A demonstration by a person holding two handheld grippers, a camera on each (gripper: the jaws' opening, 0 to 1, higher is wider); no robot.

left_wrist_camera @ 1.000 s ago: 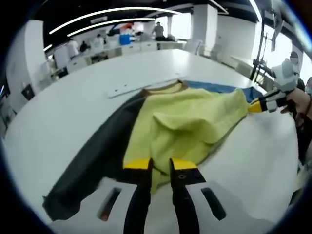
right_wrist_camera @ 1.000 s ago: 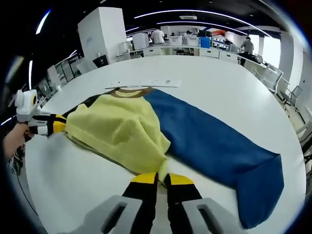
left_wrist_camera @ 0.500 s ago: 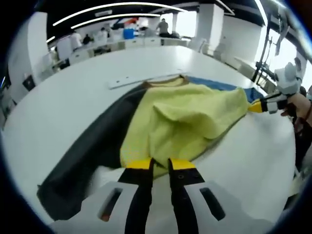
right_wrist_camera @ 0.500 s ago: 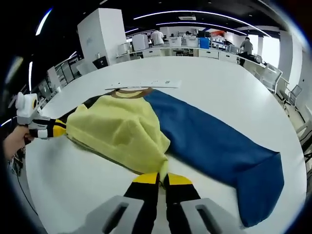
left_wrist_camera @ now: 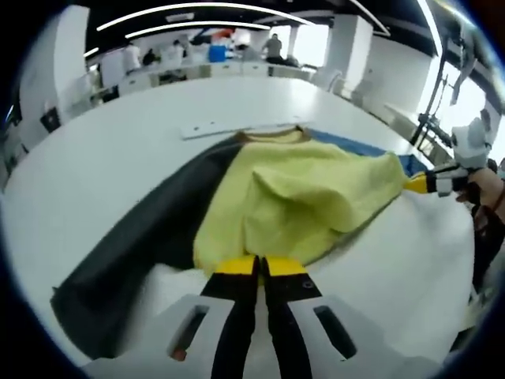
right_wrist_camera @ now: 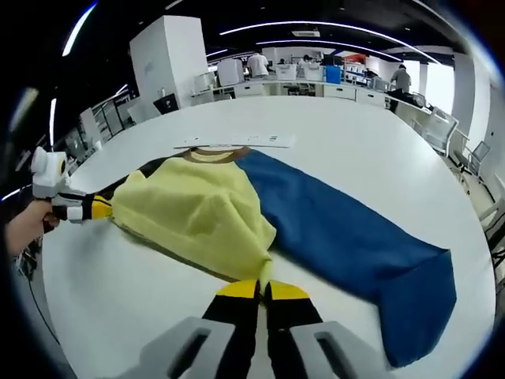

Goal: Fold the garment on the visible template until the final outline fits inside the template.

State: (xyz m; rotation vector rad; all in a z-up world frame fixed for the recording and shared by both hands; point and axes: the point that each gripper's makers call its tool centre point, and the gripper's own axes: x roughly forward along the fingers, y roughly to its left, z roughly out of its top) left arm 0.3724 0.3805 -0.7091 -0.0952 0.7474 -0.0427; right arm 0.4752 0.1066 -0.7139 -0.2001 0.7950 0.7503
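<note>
Left gripper view: the left gripper [left_wrist_camera: 259,267] is pinching the near hem of the yellow garment body [left_wrist_camera: 300,197] with closed jaws. Beyond it, the black sleeve [left_wrist_camera: 134,253] is lying flat on the white table [left_wrist_camera: 102,158]. In the right gripper view, the right gripper [right_wrist_camera: 259,290] is clamping the other yellow corner, beside the blue sleeve [right_wrist_camera: 355,237]. A white strip [right_wrist_camera: 237,141] is lying past the collar.

I am in an open-plan office or lab: white desk [right_wrist_camera: 379,150], strip ceiling lights [right_wrist_camera: 331,28], workstations with people [right_wrist_camera: 256,63] beyond.
</note>
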